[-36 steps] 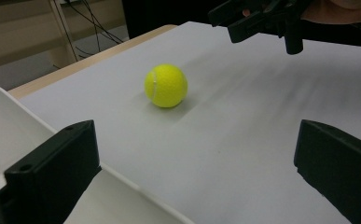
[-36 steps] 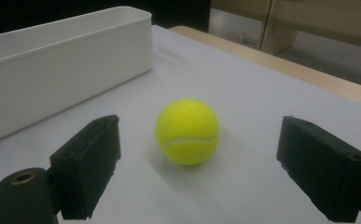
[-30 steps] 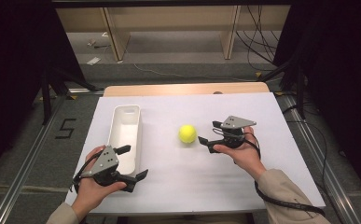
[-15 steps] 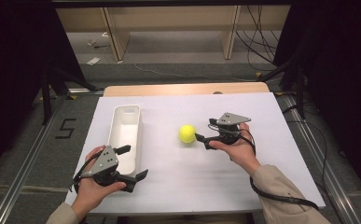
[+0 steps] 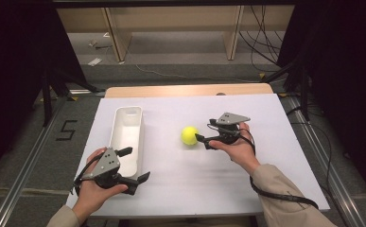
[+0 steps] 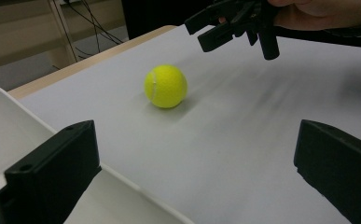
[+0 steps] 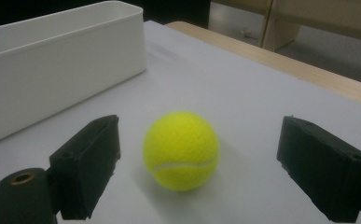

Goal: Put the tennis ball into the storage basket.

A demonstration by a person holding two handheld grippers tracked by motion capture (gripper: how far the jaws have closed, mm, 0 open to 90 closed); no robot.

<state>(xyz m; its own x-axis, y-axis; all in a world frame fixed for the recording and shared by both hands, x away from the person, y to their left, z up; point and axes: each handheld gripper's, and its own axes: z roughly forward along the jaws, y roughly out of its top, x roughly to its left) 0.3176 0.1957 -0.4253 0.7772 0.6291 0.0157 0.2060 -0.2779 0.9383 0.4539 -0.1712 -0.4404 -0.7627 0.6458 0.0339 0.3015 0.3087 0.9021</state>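
Observation:
A yellow tennis ball (image 5: 188,135) rests on the white table sheet (image 5: 265,123), right of a long white tray (image 5: 127,137). My right gripper (image 5: 203,142) is open just right of the ball, jaws pointing at it. In the right gripper view the ball (image 7: 181,150) sits on the sheet between and just beyond the two spread jaws, untouched. My left gripper (image 5: 134,164) is open near the table's front left, beside the tray's near end. The left gripper view looks across to the ball (image 6: 165,86), with the right gripper (image 6: 211,31) beyond it.
The tray (image 7: 52,51) stands beyond the ball in the right gripper view, and its rim (image 6: 10,135) lies under my left jaw. A wooden table edge (image 5: 185,90) runs along the back. Cables and shelving legs lie on the floor behind.
My right gripper has slid left across the sheet toward the ball, its jaw tips now close beside it. The left gripper and the ball have stayed put.

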